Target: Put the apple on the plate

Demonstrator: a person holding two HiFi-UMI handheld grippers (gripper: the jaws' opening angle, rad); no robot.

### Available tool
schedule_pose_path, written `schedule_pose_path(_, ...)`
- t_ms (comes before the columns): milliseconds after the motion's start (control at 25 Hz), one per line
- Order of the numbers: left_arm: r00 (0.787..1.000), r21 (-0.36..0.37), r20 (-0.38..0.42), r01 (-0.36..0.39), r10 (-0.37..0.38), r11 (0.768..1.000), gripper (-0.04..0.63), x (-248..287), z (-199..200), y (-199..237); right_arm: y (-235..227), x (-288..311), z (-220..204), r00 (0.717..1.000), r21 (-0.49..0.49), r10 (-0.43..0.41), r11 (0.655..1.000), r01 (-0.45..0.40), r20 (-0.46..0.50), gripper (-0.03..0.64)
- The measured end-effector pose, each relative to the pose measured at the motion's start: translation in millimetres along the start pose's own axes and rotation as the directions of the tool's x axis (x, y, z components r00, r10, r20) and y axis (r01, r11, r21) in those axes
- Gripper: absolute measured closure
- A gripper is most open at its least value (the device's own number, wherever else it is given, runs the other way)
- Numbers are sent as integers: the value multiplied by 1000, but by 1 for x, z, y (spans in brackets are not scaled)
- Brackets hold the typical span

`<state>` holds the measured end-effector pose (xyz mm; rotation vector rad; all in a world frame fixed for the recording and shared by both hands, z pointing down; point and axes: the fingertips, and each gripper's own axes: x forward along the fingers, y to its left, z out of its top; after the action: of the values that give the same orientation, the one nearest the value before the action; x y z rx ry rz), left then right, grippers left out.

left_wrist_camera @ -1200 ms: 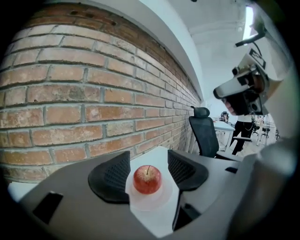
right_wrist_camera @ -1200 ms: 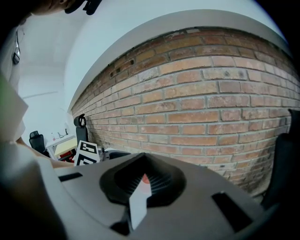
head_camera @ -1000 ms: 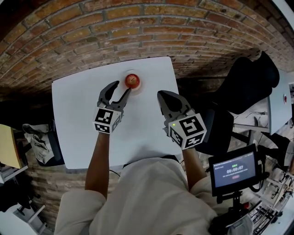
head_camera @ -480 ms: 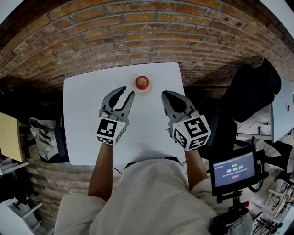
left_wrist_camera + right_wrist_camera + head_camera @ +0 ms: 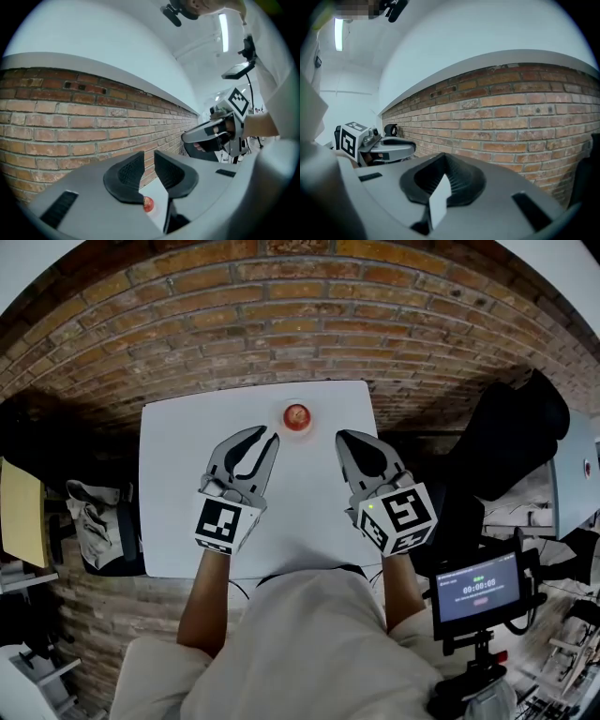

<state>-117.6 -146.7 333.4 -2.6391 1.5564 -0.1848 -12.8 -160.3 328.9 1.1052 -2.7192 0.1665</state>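
A red apple sits on a small white plate at the far edge of the white table. My left gripper hovers just short of the plate on its left. Its jaws are closing, with a narrow gap and nothing between them. In the left gripper view the apple shows low down, below my left gripper. My right gripper hangs to the right of the plate, shut and holding nothing. My right gripper points at the brick wall in its own view.
A brick wall runs right behind the table. A black chair stands at the right. A small screen on a stand is at the lower right. A bag lies at the table's left side.
My left gripper has drawn back from the apple and risen, and its jaws have narrowed. My right gripper has risen a little. The apple stays on the plate.
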Motion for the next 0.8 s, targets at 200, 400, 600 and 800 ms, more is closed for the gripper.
schedule_pose_path(200, 1000, 34, 26, -6, 5, 999, 551, -12, 19, 1, 3, -9, 11, 1000, -26, 0, 1000, 1, 30, 614)
schedule_pose_path(400, 998, 57, 54, -29, 26, 998, 586, -14, 39, -2, 4, -17, 20, 999, -54, 21, 998, -19, 45, 614)
schedule_pose_path(600, 997, 85, 65, -42, 36, 995, 588, -15, 50, -1, 6, -19, 25, 999, -90, 21, 996, -17, 42, 614)
schedule_pose_path(800, 997, 82, 70, -37, 32, 996, 588, -14, 50, -7, 8, -21, 33, 998, -101, 22, 995, -16, 56, 615)
